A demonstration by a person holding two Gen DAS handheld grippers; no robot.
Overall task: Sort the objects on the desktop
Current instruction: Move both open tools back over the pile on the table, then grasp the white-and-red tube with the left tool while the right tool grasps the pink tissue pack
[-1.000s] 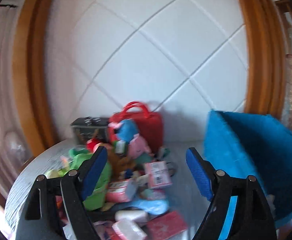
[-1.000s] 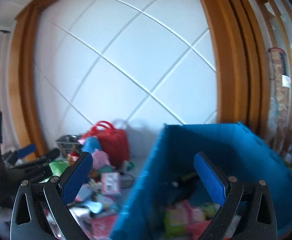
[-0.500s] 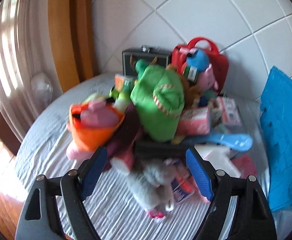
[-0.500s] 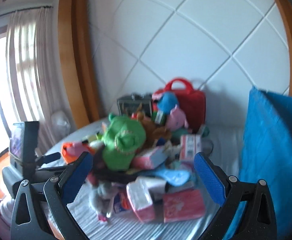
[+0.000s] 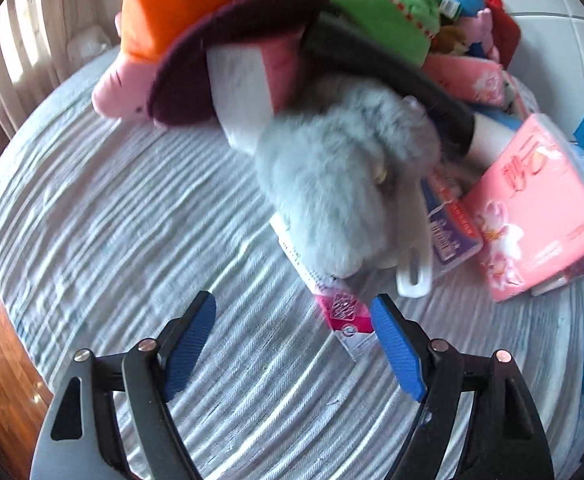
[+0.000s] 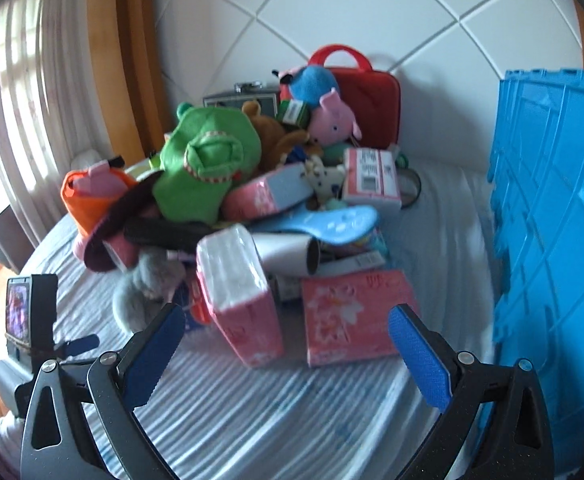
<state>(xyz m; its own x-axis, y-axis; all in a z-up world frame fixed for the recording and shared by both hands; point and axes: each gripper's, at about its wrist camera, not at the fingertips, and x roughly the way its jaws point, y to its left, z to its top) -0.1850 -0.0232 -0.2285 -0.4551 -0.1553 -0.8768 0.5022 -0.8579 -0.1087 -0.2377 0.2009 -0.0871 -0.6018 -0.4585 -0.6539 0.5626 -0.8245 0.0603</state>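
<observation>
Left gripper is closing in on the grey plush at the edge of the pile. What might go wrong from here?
1. The grey plush lies under the dark hat brim and a stack of toys; pulling it may topple them.
2. The left gripper, jaws apart and just been closing, is nearest the pink tag; it may pinch only that.
3. A white shoehorn and a pink tissue pack lean against the plush and could get dragged along.

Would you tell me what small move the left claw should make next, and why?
Probably ease the left claw forward onto the grey plush toy. Its jaws, which just narrowed slightly, stand open and empty above the striped cloth, and the toy lies nearest, at the pile's front edge.
</observation>
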